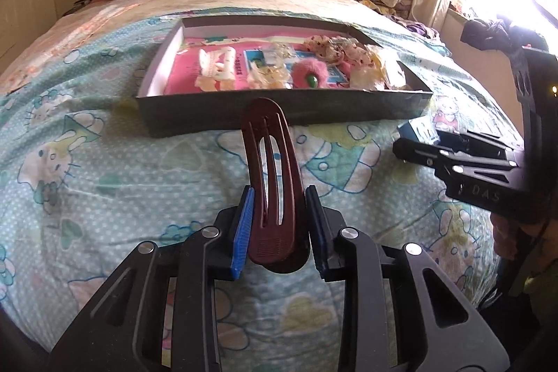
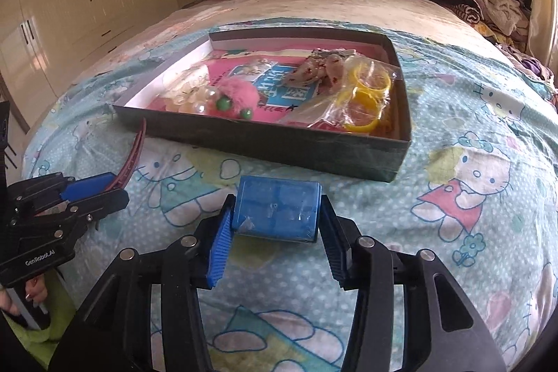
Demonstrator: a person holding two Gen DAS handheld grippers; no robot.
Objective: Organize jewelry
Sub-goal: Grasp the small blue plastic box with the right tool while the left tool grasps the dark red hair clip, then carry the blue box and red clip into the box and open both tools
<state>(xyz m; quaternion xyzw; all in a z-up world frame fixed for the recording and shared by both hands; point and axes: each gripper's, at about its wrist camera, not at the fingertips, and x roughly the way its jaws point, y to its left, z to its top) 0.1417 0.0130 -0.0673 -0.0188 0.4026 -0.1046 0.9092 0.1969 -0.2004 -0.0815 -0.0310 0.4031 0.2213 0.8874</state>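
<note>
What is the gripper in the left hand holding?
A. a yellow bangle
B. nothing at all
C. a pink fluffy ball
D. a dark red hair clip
D: the left gripper has its pads shut on the sides of a dark red hair clip, which sticks up in front of the tray; the pink fluffy ball lies inside the tray.

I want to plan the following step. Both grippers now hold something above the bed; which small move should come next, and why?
Probably carry the left gripper, shut on the dark red slotted plastic hair clip, forward over the near wall of the shallow dark cardboard box. The box lies just ahead, and other accessories already lie inside. The right gripper with its small blue plastic box can follow.
</note>
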